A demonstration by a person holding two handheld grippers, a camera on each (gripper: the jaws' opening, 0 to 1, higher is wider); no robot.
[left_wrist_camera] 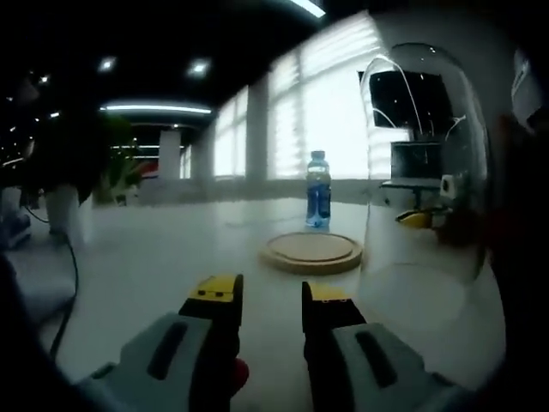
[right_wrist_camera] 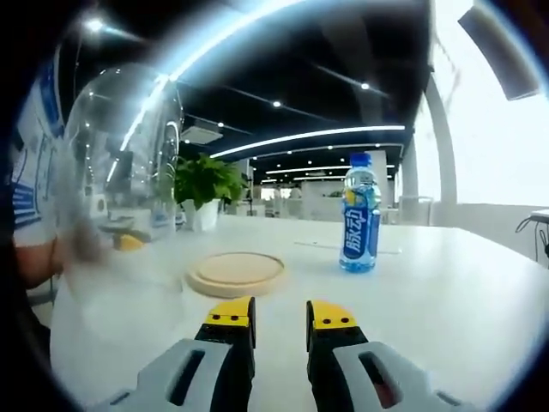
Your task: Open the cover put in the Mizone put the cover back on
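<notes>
The cover is off, and the Mizone bottle needs to go onto the wooden base.

The left gripper (left_wrist_camera: 271, 300) has its jaws a little apart and holds nothing; the right gripper (right_wrist_camera: 280, 320) is the same. The clear glass cover (right_wrist_camera: 120, 163) stands on the tabletop (right_wrist_camera: 446, 300) just beside the round wooden base (right_wrist_camera: 236, 273), on the left in the right gripper view. The base is bare. The Mizone bottle (right_wrist_camera: 359, 215) stands upright near the base, a bit farther back and to the right. To do this step well, I think a gripper should open wider, take the bottle around its middle, keep it upright and set it in the middle of the base. The glass cover is close, so a swinging arm could knock it. A green plant (right_wrist_camera: 206, 184) stands far back on the tabletop, out of the way.
</notes>
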